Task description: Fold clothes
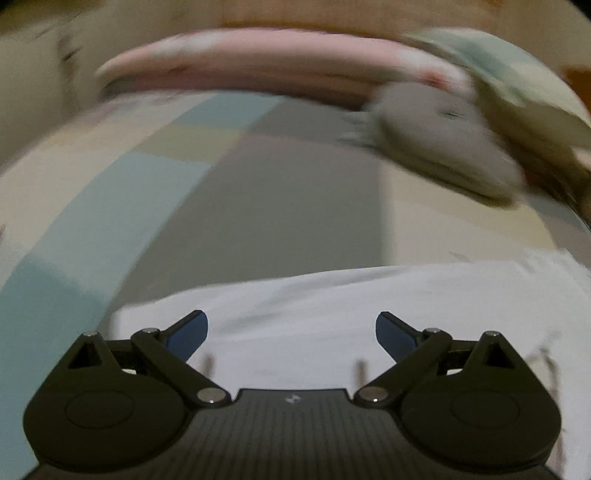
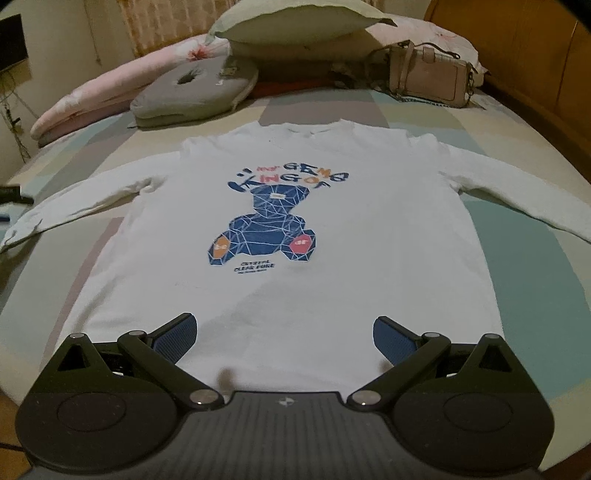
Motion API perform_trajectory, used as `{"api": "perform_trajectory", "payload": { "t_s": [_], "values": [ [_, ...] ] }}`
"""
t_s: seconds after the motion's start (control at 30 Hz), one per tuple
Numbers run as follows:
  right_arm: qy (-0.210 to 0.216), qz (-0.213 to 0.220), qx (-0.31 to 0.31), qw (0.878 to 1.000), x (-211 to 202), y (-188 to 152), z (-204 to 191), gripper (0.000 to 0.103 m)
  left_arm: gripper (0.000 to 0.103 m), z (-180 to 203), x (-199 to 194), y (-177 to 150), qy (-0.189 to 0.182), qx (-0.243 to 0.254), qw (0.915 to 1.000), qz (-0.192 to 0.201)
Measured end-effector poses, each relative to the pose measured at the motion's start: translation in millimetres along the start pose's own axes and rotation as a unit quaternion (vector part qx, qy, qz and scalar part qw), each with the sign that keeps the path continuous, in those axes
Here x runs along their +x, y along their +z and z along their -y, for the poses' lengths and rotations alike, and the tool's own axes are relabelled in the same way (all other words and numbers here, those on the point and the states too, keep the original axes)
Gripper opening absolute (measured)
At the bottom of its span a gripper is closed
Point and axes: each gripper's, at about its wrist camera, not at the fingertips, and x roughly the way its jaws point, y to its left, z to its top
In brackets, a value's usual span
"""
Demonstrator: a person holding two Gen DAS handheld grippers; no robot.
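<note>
Spread across the bed (image 2: pixel 517 258), its cover patched in grey, teal and cream, a white shirt (image 2: pixel 288 295) lies flat, front up, with both long sleeves stretched out to the sides. A blue bear print (image 2: pixel 267 229) with lettering above it sits on the chest. My right gripper (image 2: pixel 284 339) hangs over the shirt's hem with its jaws spread wide and nothing between them; the blue pads (image 2: pixel 173 339) stand well apart. My left gripper (image 1: pixel 291 336) is released too, jaws wide, empty, poised over a white stretch of the shirt (image 1: pixel 332 306). That view is blurred, so I cannot tell which part of the shirt it is.

Beyond the collar, at the head of the bed, a grey cushion (image 2: pixel 195 92) with a hole in its middle lies beside a pink pillow (image 2: pixel 96 96), and a pale green pillow (image 2: pixel 295 26) is propped behind it. A beige handbag (image 2: pixel 428 75) with a chain stands to the right of them, against the wooden headboard (image 2: pixel 517 44).
</note>
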Motion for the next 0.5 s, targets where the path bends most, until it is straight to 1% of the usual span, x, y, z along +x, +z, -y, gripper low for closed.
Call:
{"api": "perform_trajectory", "payload": {
  "t_s": [0.07, 0.13, 0.23, 0.3, 0.37, 0.47, 0.5],
  "values": [
    [-0.002, -0.010, -0.005, 1.000, 7, 1, -1, 0.103, 0.098, 29, -2, 8, -0.014, 0.040, 0.9990, 0.011],
    [-0.005, -0.022, -0.011, 1.000, 15, 2, -3, 0.103, 0.098, 59, -3, 15, -0.028, 0.080, 0.9962, 0.022],
    [-0.007, -0.036, -0.017, 0.999, 27, 3, -6, 0.103, 0.098, 115, 18, 17, -0.067, 0.125, 0.9896, 0.022],
    [-0.009, -0.040, -0.016, 0.999, 33, 3, -7, 0.103, 0.098, 148, 33, 17, -0.069, 0.149, 0.9862, 0.022],
    [-0.008, -0.043, -0.012, 0.999, 37, 3, -6, 0.103, 0.098, 171, 47, 10, -0.060, 0.178, 0.9820, 0.021],
    [-0.006, -0.047, -0.009, 0.999, 40, -1, -2, 0.103, 0.098, 180, 65, -5, -0.037, 0.196, 0.9798, -0.006],
    [-0.006, -0.049, -0.010, 0.999, 41, -3, -1, 0.103, 0.098, 173, 64, -9, -0.044, 0.184, 0.9819, -0.007]
  ]
}}
